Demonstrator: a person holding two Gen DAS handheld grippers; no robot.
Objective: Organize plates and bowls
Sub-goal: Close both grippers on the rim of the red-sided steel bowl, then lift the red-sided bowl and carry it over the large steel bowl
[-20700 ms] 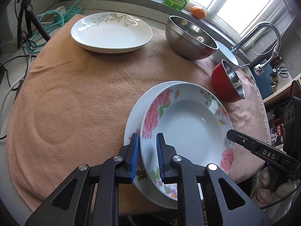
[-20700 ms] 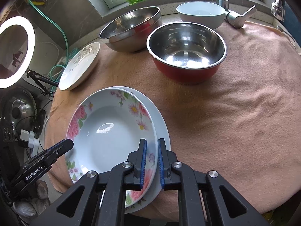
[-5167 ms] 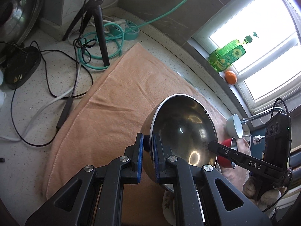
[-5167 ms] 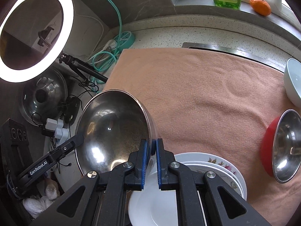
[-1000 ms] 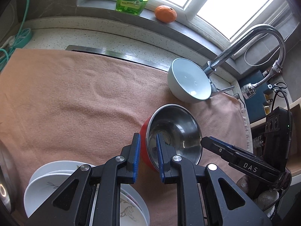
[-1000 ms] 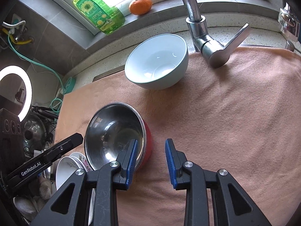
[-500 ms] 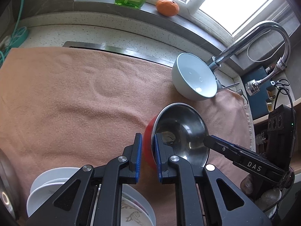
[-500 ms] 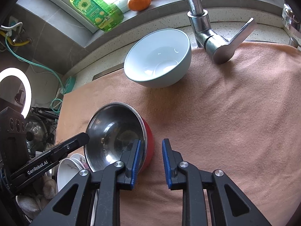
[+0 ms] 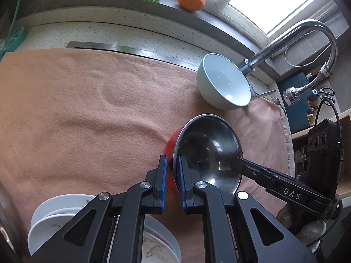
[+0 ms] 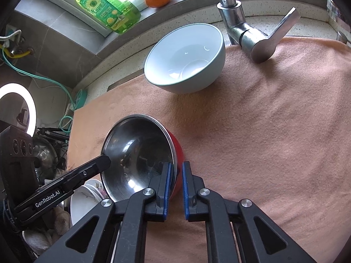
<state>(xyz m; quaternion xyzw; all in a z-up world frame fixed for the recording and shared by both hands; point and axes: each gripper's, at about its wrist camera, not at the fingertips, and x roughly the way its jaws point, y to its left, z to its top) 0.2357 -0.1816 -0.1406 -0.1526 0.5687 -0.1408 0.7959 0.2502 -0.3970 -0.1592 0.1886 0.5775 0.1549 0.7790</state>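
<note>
White lettering "DAS" marks the black arm of the right gripper (image 9: pixel 289 190), lower right of the left wrist view. "GenRobot.AI" marks the black arm of the left gripper (image 10: pixel 47 199), lower left of the right wrist view. The green bottle's (image 10: pixel 105 7) label print is unreadable.

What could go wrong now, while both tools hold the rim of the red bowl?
The left tool and right tool pinch only thin rim sections of the red bowl, which looks tilted; uneven lifting could let the smooth steel slip. The stacked plates lie close beside it, so a dropped or swung bowl might strike them. The white bowl seems safely apart.
</note>
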